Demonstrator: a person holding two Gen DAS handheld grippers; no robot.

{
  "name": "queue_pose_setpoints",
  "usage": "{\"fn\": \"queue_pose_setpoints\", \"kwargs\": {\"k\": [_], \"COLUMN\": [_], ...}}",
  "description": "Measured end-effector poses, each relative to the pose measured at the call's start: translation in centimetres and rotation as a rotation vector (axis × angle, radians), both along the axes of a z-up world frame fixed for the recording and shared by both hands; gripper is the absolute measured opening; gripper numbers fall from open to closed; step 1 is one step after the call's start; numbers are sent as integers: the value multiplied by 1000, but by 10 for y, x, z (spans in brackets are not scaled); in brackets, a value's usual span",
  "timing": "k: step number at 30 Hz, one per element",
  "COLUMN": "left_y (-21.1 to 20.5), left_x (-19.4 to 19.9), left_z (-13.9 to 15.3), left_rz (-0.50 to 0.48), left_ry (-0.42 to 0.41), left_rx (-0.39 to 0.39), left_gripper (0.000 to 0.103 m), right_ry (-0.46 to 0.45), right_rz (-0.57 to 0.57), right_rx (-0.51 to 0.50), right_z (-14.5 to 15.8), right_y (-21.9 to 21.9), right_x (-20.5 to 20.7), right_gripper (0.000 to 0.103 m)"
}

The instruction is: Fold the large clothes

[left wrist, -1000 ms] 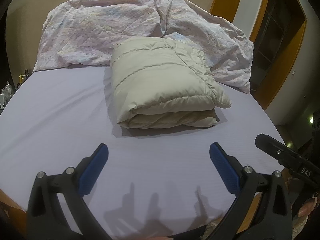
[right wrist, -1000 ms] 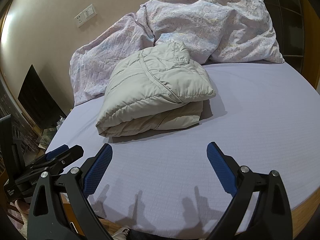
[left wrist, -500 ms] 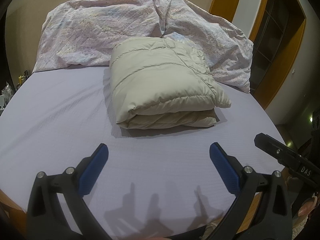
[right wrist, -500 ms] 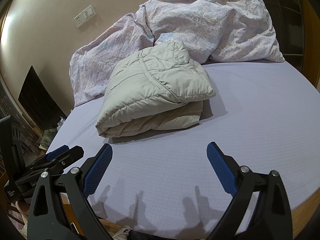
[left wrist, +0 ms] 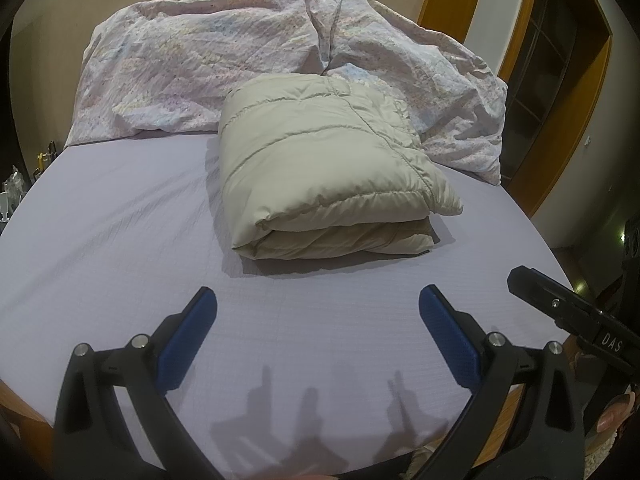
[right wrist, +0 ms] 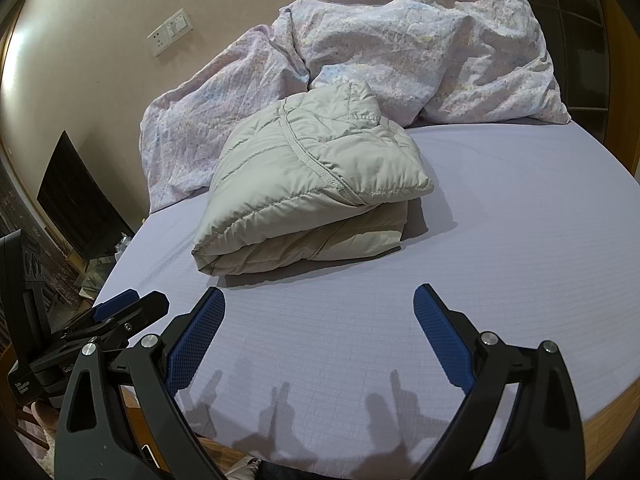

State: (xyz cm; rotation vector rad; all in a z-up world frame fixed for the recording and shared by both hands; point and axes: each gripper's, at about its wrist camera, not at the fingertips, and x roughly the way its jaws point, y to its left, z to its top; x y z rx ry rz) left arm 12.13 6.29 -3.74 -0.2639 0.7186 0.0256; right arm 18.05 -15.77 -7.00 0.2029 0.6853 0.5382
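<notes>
A beige puffer jacket [left wrist: 320,164] lies folded into a thick bundle on the lilac bed sheet [left wrist: 120,232]; the right wrist view shows the same jacket [right wrist: 308,176] with its layers stacked. My left gripper [left wrist: 316,308] hovers open over the sheet near the bed's front edge, well short of the jacket, nothing between its blue pads. My right gripper [right wrist: 318,306] is open too, empty, likewise near the front edge. Each view catches the other gripper at its side: the right one [left wrist: 572,316] and the left one [right wrist: 100,320].
A crumpled pale floral duvet [left wrist: 240,68] is heaped along the head of the bed behind the jacket. Wooden door frames [left wrist: 560,92] stand to the right, a dark screen [right wrist: 76,200] and clutter to the left. Wall sockets [right wrist: 170,32] sit above.
</notes>
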Motion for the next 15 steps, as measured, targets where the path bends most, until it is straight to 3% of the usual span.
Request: {"fn": "queue_pose_setpoints", "kwargs": {"k": [15], "left_y": [1], "left_x": [2], "left_z": [-2], "left_rz": [-1], "left_ry": [4], "left_rx": [-2], "left_gripper": [101], "right_ry": [4], "right_rz": [-2], "right_rx": [0], "right_z": [-1], "right_y": [2], "right_x": [0], "right_gripper": [97]}}
